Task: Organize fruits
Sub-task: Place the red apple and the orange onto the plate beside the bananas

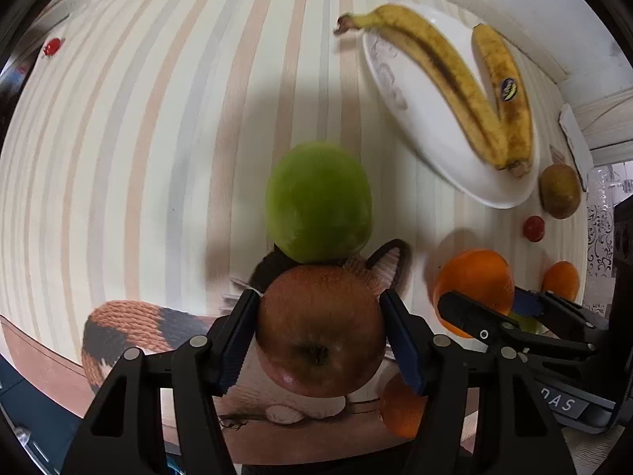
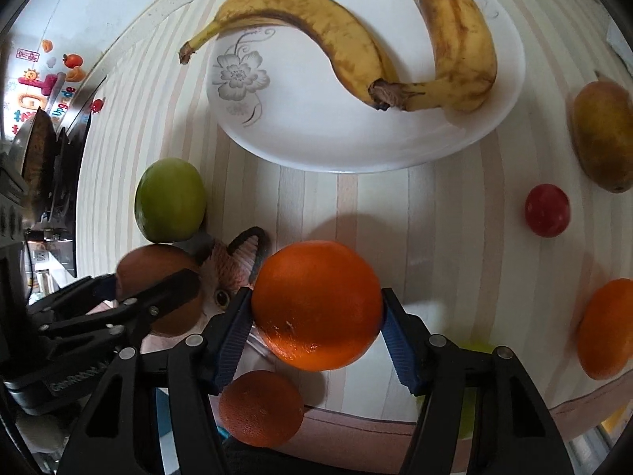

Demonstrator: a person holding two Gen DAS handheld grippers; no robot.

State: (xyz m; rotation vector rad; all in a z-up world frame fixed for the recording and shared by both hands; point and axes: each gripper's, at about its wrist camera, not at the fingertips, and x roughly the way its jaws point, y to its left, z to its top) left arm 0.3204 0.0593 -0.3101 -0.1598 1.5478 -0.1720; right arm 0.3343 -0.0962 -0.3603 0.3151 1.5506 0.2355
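On the striped table (image 1: pixel 158 118): white plate (image 2: pixel 316 134) bearing two bananas (image 2: pixel 395 51); green apple (image 1: pixel 318 202) just beyond the red apple (image 1: pixel 320 328), which the left gripper (image 1: pixel 320 340) clamps. Right gripper (image 2: pixel 316 332) clamps a large orange (image 2: pixel 316 303). Loose near the plate: kiwi (image 1: pixel 560 190), cherry tomato (image 2: pixel 547 209), small oranges (image 2: pixel 605 328).

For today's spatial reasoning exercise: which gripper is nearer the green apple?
Left. The left gripper, clamping a red apple, sits directly behind the green apple. The right gripper, holding an orange, is off to its right.
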